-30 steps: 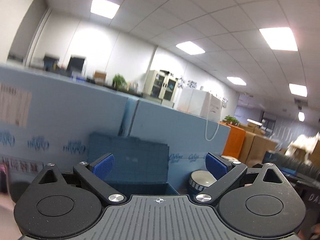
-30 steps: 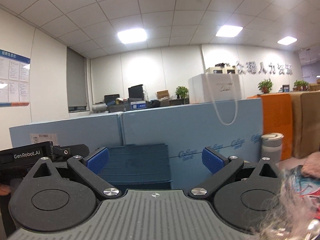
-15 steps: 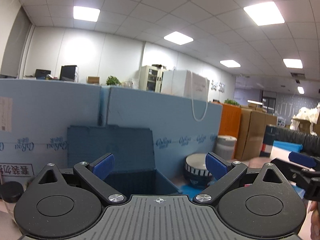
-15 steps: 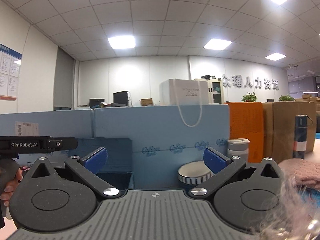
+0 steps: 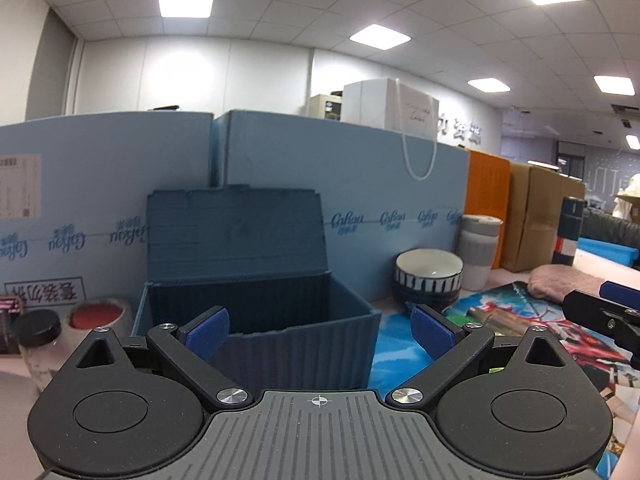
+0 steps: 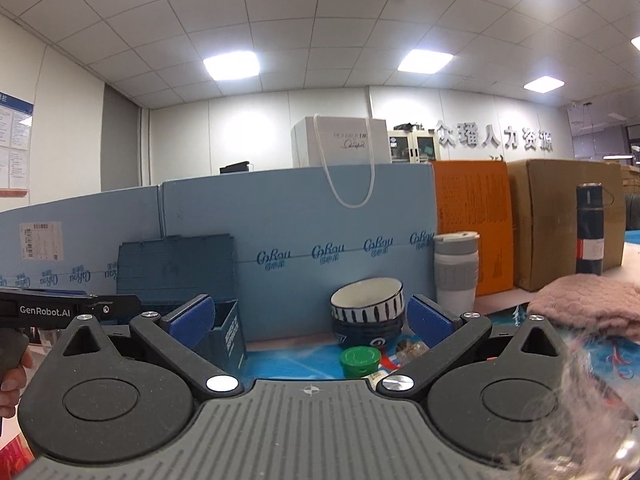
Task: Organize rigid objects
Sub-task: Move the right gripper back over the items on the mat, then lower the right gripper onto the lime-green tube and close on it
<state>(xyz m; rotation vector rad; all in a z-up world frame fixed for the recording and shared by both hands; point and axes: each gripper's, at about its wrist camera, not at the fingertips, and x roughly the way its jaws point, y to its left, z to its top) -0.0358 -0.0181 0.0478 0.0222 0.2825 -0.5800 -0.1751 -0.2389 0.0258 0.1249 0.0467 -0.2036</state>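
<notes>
The left gripper [image 5: 320,330] had its two blue fingers spread wide, and nothing was between them. It hung in the air just in front of the dark blue box [image 5: 256,312]. The box lid stood straight up against the light blue foam wall [image 5: 360,184] behind it, so the box was open. To the left of the box sat a jar with a black lid [image 5: 36,328] and a tub with a red top [image 5: 96,314]. To the right of the box, near the wall, was a bowl with blue stripes [image 5: 429,280], and a white and grey cup [image 5: 478,250] stood just past it.

The right gripper [image 6: 310,318] was open wide too and held nothing. Seen from it, the striped bowl [image 6: 368,306] sat on top of another dark bowl [image 6: 366,330]. A small jar with a green lid [image 6: 360,358] stood in front of them on the colourful mat [image 6: 296,358]. The dark blue box [image 6: 176,276] was off to the left. Far to the right stood a tall dark bottle [image 6: 590,228] by a brown cardboard box [image 6: 560,216], and a fluffy pink cloth [image 6: 588,304] lay near it. A person's hand [image 6: 14,376] held the other tool at the left edge.
</notes>
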